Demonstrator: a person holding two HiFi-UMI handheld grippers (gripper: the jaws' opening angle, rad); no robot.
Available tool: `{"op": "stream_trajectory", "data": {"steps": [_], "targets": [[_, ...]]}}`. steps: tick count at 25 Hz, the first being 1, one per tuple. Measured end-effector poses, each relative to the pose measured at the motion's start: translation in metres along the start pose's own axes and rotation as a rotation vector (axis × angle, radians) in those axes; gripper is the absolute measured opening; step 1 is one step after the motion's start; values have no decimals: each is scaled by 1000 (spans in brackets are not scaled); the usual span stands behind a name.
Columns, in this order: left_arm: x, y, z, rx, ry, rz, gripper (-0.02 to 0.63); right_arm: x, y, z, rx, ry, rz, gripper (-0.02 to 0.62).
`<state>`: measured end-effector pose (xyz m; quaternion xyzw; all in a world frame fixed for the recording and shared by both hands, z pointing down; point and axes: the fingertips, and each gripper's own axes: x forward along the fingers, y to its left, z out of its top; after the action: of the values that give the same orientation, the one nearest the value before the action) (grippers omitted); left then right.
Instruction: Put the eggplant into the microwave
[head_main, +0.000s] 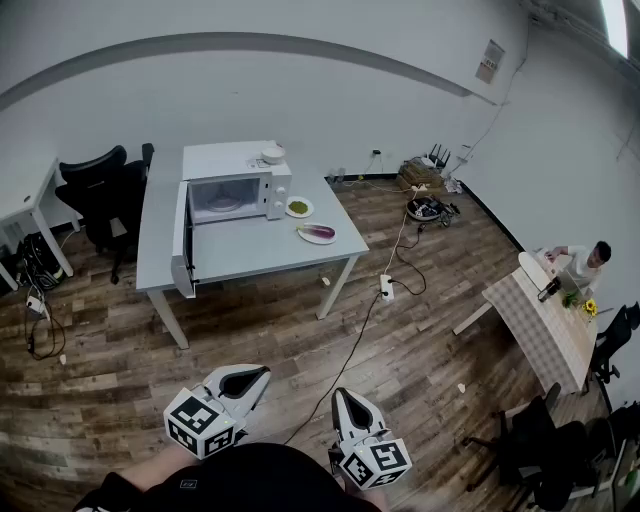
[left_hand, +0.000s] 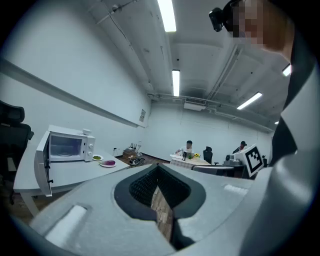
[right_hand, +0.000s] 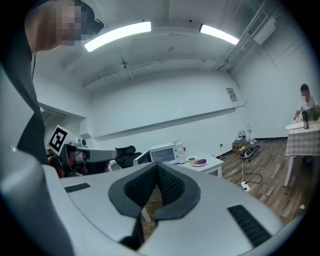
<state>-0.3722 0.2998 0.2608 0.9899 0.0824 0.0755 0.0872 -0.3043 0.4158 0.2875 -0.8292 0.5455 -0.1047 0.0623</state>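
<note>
A purple eggplant (head_main: 318, 232) lies on a white plate at the right end of a grey table (head_main: 250, 258), far ahead of me. The white microwave (head_main: 236, 190) stands at the table's back with its door (head_main: 183, 246) swung open to the left. Both grippers hang low over the wooden floor, well short of the table. My left gripper (head_main: 260, 374) is shut and holds nothing, and so is my right gripper (head_main: 338, 396). The left gripper view shows its closed jaws (left_hand: 159, 167) with the microwave (left_hand: 67, 145) and eggplant (left_hand: 108, 163) far off. The right gripper (right_hand: 157, 165) sees the eggplant (right_hand: 199, 161) too.
A second plate with green food (head_main: 298, 208) sits beside the microwave, and a bowl (head_main: 272, 154) on top of it. A black chair (head_main: 100, 190) stands left of the table. A cable and power strip (head_main: 386, 288) cross the floor. A person (head_main: 585, 265) sits at a checked table at the right.
</note>
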Motion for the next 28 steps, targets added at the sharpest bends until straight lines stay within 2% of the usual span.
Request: {"op": "stream_trajectory", "data": {"steps": [12,16,18,24,28], "targets": [[13,-2,-3,-18,9,-13,8,-5,-7,2,-6,-4,-12,14],[31,-25,-7,-7,20,-23,8,-22,-19,3,43,-32,67,14],[43,-39,-11,2,32,-21,8,-32,-25,3,33,-40,98,15],[75,-80,-17,17,27,12,8,-68,-65,4,0,-37,141,15],[86,-94,-15,27,16,44,8,-83,-83,6,18,-38,173,17]]}}
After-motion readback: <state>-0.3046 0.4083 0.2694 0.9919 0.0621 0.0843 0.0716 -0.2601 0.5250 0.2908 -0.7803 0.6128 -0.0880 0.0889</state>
